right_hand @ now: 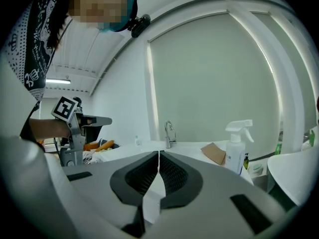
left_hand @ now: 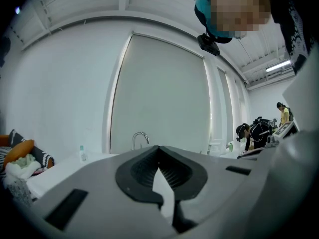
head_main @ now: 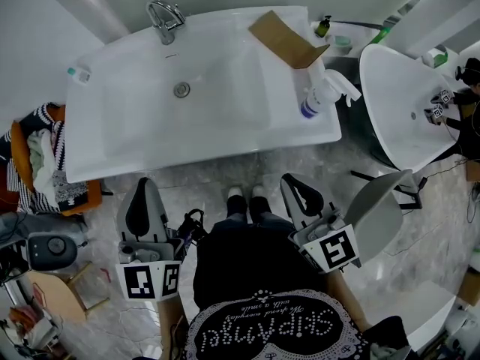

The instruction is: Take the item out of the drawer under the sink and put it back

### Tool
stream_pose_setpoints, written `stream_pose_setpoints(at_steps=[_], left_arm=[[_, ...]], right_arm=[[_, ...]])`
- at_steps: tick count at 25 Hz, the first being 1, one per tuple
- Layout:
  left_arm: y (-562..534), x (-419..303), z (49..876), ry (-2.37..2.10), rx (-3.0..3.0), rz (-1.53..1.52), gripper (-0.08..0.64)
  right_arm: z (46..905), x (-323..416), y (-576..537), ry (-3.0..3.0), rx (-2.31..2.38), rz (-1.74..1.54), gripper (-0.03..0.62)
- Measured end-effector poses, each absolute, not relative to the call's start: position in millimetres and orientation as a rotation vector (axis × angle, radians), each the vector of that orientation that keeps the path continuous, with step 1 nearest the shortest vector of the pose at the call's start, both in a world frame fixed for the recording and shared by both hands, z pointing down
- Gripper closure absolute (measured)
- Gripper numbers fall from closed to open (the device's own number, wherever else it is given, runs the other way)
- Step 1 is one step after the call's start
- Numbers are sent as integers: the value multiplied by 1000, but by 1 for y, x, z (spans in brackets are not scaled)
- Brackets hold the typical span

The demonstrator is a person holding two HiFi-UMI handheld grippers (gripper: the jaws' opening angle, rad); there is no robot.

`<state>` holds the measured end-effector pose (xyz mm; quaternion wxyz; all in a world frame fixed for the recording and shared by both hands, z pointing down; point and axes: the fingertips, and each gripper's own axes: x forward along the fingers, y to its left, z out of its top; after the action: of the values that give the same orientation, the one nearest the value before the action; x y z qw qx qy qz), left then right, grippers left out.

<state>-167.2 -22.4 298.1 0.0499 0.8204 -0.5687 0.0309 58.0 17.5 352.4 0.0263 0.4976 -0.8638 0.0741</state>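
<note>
L claw (head_main: 145, 186), R claw (head_main: 289, 180) shut, empty, seemingly just short of sink (head_main: 225, 122).

Ahead of me lies the sink (head_main: 225, 137), with its faucet (head_main: 163, 19) at the back left. A cardboard piece (head_main: 285, 40) rests on its back right corner, and a spray bottle (head_main: 324, 92) stands just in front of that. A small bottle (head_main: 78, 73) stands at the sink's left edge. A laundry basket (head_main: 37, 163) sits left of the sink. My left gripper (head_main: 144, 182) and right gripper (head_main: 290, 178) are side by side before the sink.
</note>
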Motion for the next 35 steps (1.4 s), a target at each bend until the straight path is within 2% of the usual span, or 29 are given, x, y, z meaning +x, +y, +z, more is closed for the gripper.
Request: stream_pose_setpoints(at_steps=[16, 35], left_arm=[[-25, -171, 297, -1715, 2512, 96, 560], [-12, -124, 329, -1421, 2572, 183, 561]], right_arm=[[358, 58, 20, -2614, 1572, 265, 572], [376, 54, 32, -2527, 1615, 339, 571]])
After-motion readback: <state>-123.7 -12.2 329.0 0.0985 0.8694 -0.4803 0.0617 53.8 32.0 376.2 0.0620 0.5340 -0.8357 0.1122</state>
